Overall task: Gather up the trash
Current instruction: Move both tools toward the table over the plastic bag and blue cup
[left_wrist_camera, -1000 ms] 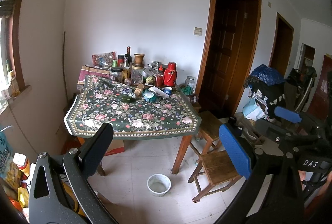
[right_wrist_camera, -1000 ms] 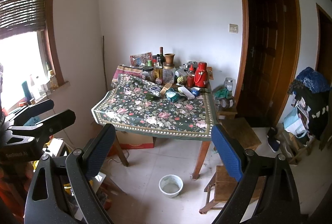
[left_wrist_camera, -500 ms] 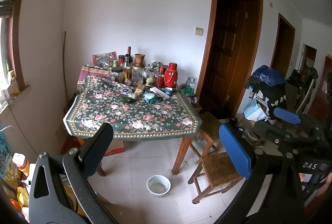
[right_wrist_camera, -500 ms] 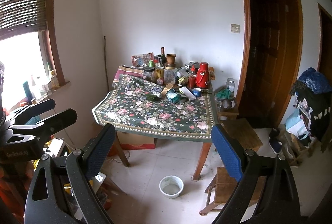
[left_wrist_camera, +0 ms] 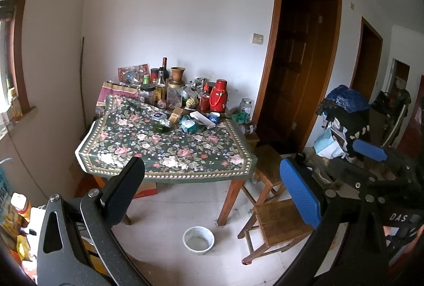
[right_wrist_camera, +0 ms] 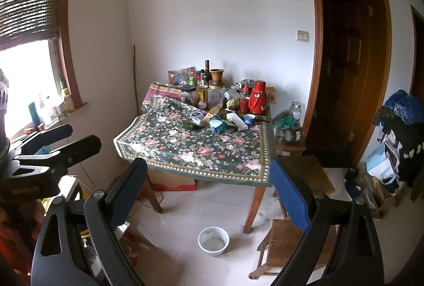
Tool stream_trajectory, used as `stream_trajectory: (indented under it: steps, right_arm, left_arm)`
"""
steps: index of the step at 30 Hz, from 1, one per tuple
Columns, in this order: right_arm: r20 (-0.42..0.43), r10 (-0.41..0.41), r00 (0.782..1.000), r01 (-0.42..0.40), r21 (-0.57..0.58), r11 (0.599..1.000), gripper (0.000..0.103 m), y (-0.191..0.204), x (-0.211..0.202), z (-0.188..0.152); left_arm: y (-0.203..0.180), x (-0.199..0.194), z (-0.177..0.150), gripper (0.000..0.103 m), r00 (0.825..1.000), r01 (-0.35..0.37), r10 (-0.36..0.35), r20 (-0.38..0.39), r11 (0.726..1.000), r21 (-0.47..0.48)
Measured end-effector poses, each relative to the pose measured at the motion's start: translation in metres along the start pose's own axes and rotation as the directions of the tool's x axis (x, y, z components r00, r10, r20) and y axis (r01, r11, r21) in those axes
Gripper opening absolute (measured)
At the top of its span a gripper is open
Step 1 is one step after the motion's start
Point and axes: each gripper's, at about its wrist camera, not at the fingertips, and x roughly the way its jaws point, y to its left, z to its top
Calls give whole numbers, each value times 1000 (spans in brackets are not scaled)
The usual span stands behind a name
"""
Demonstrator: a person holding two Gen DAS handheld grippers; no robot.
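Observation:
Loose litter lies at the far side of a table with a floral cloth (left_wrist_camera: 164, 153): a crumpled teal wrapper (left_wrist_camera: 189, 125) (right_wrist_camera: 218, 124), a long white box (left_wrist_camera: 202, 119), a brown packet (left_wrist_camera: 176, 115) and a green bottle on its side (left_wrist_camera: 161, 127). My left gripper (left_wrist_camera: 212, 193) is open and holds nothing, well short of the table's near edge. My right gripper (right_wrist_camera: 209, 194) is open too, beside it and just as far back. Its blue pad (left_wrist_camera: 369, 149) shows at the right of the left wrist view.
Bottles, jars, a clay vase and a red thermos (left_wrist_camera: 218, 99) crowd the table's back. A white bowl (left_wrist_camera: 198, 238) sits on the floor by a table leg. Low wooden stools (left_wrist_camera: 278, 227) stand at the right, a cardboard box (right_wrist_camera: 172, 184) under the table, piled clothes (left_wrist_camera: 344, 111) further right.
Both views have drifted a little, with the table slightly nearer. Both grippers remain open and nothing on the table has moved.

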Motion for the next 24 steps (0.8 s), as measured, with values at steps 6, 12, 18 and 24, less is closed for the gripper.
stream_trajectory:
  steps: [6, 12, 18, 24]
  right_arm:
    - [1, -12, 1000, 12, -1, 1000, 92, -23, 9, 6]
    - [-3, -33, 999, 33, 19, 999, 92, -45, 31, 19]
    - [-16, -73, 997, 74, 46, 996, 92, -59, 70, 31]
    - [-40, -138, 990, 140, 54, 989, 92, -61, 123, 47]
  left_arm:
    - [-12, 30, 8, 102, 1000, -12, 12, -6, 1000, 1]
    - [-7, 71, 22, 102, 999, -43, 42, -34, 999, -13]
    - [16, 131, 40, 102, 996, -62, 60, -59, 998, -21]
    - [58, 207, 74, 102, 996, -58, 55, -66, 997, -42]
